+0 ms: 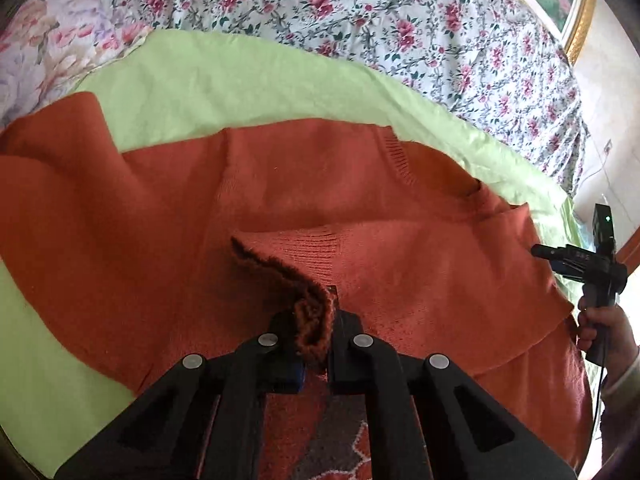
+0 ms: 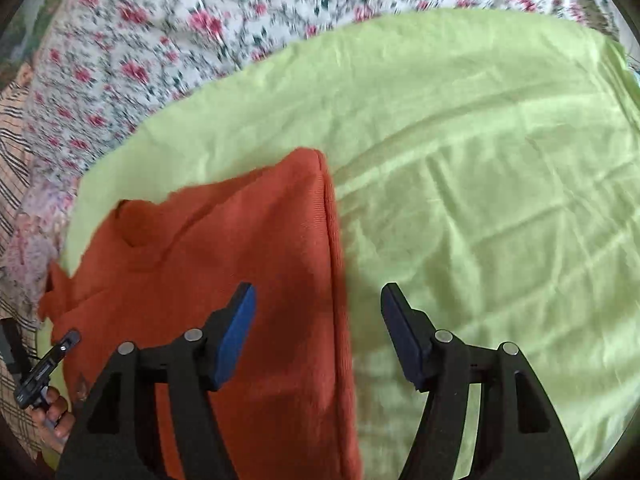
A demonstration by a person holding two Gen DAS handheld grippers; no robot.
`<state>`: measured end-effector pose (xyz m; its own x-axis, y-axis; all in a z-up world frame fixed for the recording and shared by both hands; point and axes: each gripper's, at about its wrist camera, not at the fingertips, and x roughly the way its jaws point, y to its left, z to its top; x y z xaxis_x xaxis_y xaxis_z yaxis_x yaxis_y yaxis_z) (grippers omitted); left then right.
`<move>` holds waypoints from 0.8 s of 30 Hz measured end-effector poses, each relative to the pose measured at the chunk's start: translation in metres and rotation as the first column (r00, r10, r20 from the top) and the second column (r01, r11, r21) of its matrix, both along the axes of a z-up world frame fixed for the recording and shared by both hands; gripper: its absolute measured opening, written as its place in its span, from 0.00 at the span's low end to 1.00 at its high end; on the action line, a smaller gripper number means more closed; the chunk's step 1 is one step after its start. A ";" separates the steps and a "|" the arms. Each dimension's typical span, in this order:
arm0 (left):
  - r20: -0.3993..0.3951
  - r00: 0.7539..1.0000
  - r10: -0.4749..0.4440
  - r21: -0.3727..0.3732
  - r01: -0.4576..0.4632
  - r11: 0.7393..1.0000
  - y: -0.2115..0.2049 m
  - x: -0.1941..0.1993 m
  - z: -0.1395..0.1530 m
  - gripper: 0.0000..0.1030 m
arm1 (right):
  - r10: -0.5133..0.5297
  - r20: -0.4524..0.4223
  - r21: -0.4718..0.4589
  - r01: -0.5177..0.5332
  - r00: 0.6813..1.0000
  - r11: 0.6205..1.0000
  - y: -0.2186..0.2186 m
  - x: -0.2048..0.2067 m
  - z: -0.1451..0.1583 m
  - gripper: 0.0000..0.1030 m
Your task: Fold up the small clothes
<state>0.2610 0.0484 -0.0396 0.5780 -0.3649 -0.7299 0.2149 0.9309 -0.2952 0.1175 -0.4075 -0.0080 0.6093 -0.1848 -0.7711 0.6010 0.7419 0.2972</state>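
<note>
An orange knitted sweater [image 1: 280,184] lies partly folded on a light green cloth [image 1: 224,80]. My left gripper [image 1: 314,330] is shut on a bunched edge of the sweater and holds it just above the rest of the garment. The right gripper [image 1: 560,254] shows in the left wrist view at the sweater's right edge. In the right wrist view the sweater [image 2: 240,248] lies left of centre with a straight folded edge. My right gripper [image 2: 318,304] is open and empty, straddling that edge just above it. The left gripper [image 2: 48,364] shows at the far left.
The green cloth [image 2: 480,160] lies over a floral bedspread [image 1: 360,8] that also shows in the right wrist view [image 2: 160,40]. A gold picture frame [image 1: 580,20] hangs at the far right. A striped fabric [image 2: 16,152] lies at the left edge.
</note>
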 end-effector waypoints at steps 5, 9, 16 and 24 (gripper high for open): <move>0.038 0.999 -0.018 0.049 0.016 0.999 -0.004 -0.007 0.007 0.05 | -0.004 0.085 -0.085 0.012 0.996 0.996 0.007 -0.011 0.018 0.11; 0.063 0.998 -0.028 0.080 0.023 0.997 -0.015 -0.004 0.011 0.05 | -0.044 0.157 -0.138 0.066 0.987 0.988 0.012 -0.036 0.035 0.09; 0.005 1.000 0.005 0.104 -0.006 0.995 -0.013 0.001 -0.004 0.06 | -0.080 0.058 -0.083 0.085 0.995 0.993 0.000 -0.035 0.007 0.02; -0.022 0.999 0.038 0.118 -0.035 0.992 -0.007 -0.005 -0.005 0.20 | -0.037 0.165 -0.077 0.051 0.986 0.996 0.038 -0.040 0.036 0.45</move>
<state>0.2562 0.0416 -0.0443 0.5707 -0.2549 -0.7806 0.1742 0.9665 -0.1882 0.0771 -0.3698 0.0279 0.7155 -0.2717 -0.6436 0.5820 0.7414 0.3340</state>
